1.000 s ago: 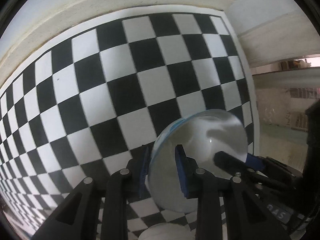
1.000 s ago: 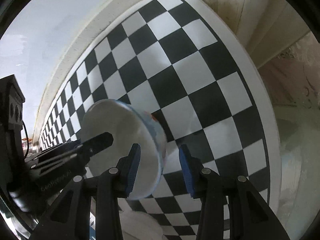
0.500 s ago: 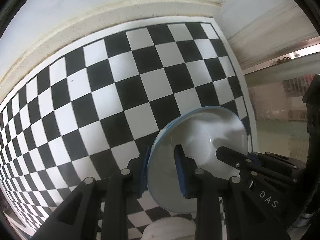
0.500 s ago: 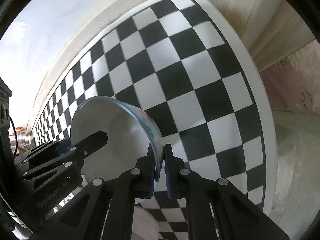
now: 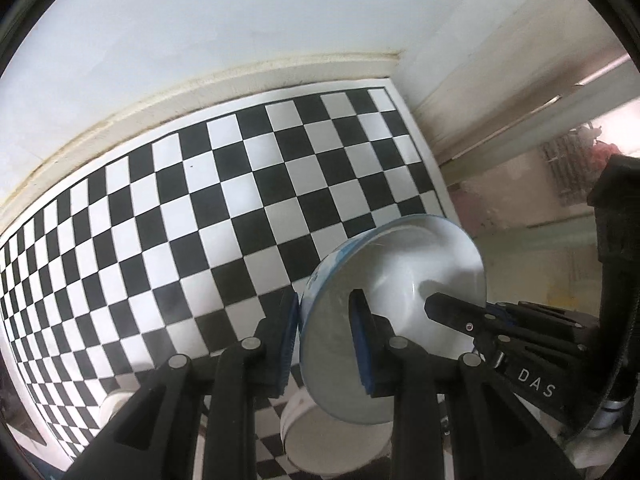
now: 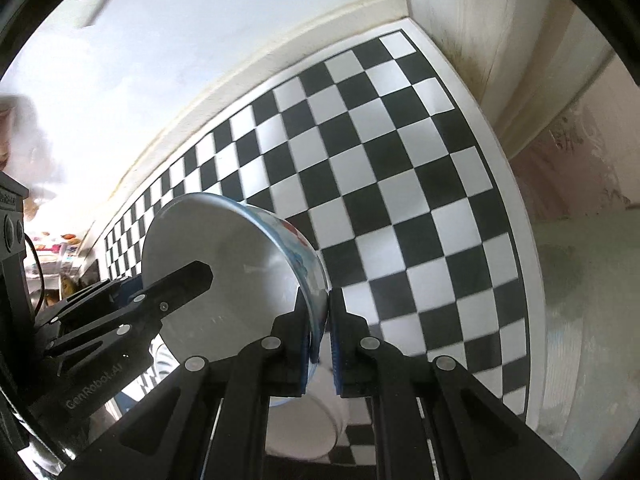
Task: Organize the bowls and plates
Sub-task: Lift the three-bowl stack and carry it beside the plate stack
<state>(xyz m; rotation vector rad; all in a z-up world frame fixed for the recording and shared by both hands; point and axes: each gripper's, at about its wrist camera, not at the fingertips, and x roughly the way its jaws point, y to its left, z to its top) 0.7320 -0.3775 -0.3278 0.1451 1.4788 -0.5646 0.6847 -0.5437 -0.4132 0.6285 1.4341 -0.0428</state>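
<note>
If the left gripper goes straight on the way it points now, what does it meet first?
Most likely the checkered mat. The left gripper already holds the bowl by its rim, and beyond its fingers only the mat shows; depth is unclear.

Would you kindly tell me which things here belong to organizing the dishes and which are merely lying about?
Part of the job:
- blue-rimmed bowl, gripped by left gripper and right gripper
- white bowl beneath

Merely about:
- checkered surface
- wall

Black-and-white checkered surface [image 5: 240, 208] against pale wall [image 5: 240, 20]; cream skirting [image 6: 280, 56] along its edge
</note>
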